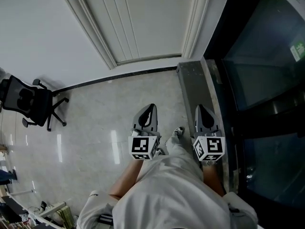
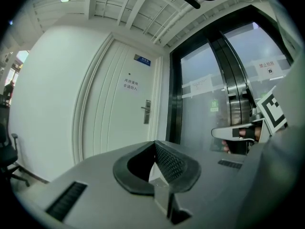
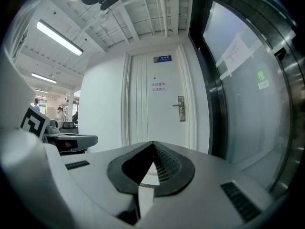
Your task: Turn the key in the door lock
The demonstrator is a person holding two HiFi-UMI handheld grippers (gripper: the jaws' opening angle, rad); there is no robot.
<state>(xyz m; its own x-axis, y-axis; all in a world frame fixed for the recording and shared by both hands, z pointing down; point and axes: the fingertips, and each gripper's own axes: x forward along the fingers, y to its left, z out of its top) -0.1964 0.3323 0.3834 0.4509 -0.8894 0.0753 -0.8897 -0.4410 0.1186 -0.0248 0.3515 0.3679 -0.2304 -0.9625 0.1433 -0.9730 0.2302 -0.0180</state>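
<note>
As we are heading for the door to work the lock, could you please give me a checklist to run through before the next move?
1. Left gripper free: ok, jaws together, nothing between them.
2. Right gripper free: ok, jaws together, nothing held.
3. Lock plate within reach: not ok, it sits well ahead on the white door.
4. Key in the lock: cannot tell, too small to make out.
5. Way to the door: ok, the office chair stands off to the left.
</note>
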